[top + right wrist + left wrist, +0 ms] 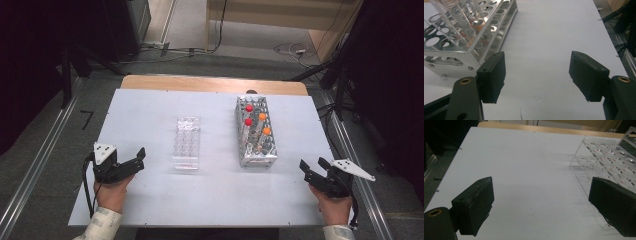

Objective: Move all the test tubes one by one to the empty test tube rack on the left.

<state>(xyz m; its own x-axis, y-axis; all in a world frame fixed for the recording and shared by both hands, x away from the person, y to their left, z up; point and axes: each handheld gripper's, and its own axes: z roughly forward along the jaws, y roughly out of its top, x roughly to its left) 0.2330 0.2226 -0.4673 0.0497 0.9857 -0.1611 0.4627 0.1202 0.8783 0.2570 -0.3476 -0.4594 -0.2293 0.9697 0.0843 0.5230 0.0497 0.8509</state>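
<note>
Both sets of jaws are held wide apart with nothing between them: the left gripper (131, 162) is poised just beside the clear plastic rack (187, 142), while the right gripper (314, 169) is kept near the metal tube rack (256, 134), both racks set mid-table (150, 110).

Grey floor (200, 30) (cables trailing), wooden table edge (210, 84), dark surroundings
</note>
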